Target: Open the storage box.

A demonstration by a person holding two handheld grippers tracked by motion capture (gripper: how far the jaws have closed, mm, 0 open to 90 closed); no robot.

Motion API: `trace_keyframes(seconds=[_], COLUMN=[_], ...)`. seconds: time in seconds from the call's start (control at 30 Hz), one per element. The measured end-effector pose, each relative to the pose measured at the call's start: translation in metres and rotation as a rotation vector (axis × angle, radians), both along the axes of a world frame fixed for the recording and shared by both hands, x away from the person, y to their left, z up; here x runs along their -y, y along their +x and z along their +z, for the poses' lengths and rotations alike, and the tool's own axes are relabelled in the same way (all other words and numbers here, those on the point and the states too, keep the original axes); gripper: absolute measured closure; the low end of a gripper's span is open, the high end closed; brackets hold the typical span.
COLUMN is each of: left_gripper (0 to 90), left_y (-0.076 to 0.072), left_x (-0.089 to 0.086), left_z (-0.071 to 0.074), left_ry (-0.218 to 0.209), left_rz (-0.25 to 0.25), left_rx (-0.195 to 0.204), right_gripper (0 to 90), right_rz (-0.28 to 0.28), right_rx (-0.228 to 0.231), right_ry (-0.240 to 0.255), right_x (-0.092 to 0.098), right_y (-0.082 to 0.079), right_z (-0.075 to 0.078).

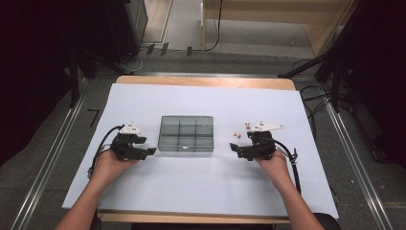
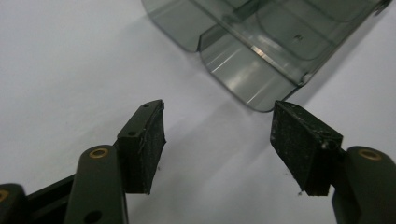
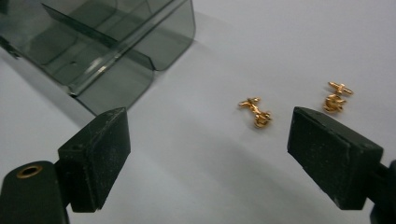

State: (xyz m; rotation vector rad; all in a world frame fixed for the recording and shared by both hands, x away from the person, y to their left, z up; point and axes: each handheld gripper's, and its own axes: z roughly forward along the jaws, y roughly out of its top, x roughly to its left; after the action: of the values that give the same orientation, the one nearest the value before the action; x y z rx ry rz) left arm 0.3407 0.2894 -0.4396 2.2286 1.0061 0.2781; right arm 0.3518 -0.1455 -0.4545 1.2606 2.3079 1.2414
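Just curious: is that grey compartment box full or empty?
Empty: the box shows bare compartments, and both gold cufflinks lie outside on the white sheet.

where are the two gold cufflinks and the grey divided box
nearer cufflink [image 3: 256,112]: right gripper view, on its gold body
farther cufflink [image 3: 336,97]: right gripper view, on its gold body
grey divided box [image 1: 186,147]: high view, on its near wall

Left tongs [image 1: 147,146] gaping, held low, right tongs [image 1: 235,147] gaping, both pointing inward
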Motion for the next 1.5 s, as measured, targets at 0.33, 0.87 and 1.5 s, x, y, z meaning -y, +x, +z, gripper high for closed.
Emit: trace_keyframes(seconds=[0.33,0.87,1.5], left_gripper=[49.3,46.0,40.6], left_y=[-0.003,0.0,-0.005], left_x=[0.001,-0.001,-0.001], left_z=[0.006,0.01,0.015], left_ry=[-0.043,-0.069,-0.091], left_rz=[-0.014,0.014,0.013], left_rx=[-0.03,-0.104,-0.096], right_gripper=[14.1,15.1,34.9], right_rz=[0.013,0.031,0.016], right_rx=[0.024,0.008,0.041], right_ry=[-0.007,0.019,0.013], right_x=[-0.018,-0.023,-0.033], right_y=[-0.006,-0.011,-0.017], right_z=[0.009,0.014,0.027])
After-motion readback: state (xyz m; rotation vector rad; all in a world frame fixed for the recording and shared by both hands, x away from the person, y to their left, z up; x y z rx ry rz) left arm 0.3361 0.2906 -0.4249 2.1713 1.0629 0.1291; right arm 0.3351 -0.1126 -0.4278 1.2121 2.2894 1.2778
